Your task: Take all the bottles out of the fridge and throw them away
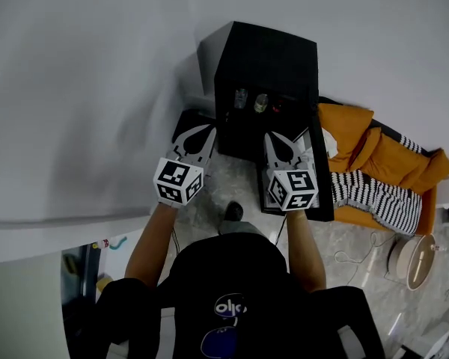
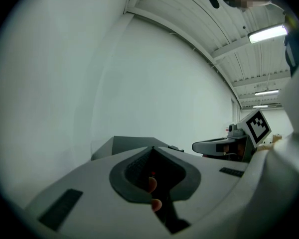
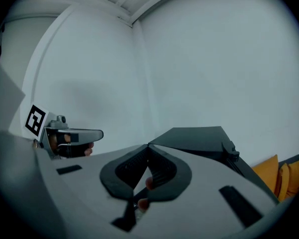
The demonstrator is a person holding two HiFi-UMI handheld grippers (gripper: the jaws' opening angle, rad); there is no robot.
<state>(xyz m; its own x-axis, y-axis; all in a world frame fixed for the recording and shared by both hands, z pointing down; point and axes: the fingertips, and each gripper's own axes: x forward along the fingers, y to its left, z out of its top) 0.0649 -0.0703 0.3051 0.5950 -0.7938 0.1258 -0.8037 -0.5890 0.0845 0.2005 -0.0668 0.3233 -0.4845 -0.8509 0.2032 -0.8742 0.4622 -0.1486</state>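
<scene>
Bottles (image 1: 241,98): where are they?
On the upper shelf inside the black fridge (image 1: 266,58), far against the white wall. Two show, small and dim, with possibly a third thing just to their right.
And the door?
The door (image 1: 323,163) stands open on the right, near an orange cushion (image 1: 359,144).
What about the grippers?
The left gripper (image 1: 209,129) has its jaws pressed together with nothing between them, near the fridge's left front corner. The right gripper (image 1: 272,136) is likewise closed and empty, before the open compartment. Neither touches a bottle.
</scene>
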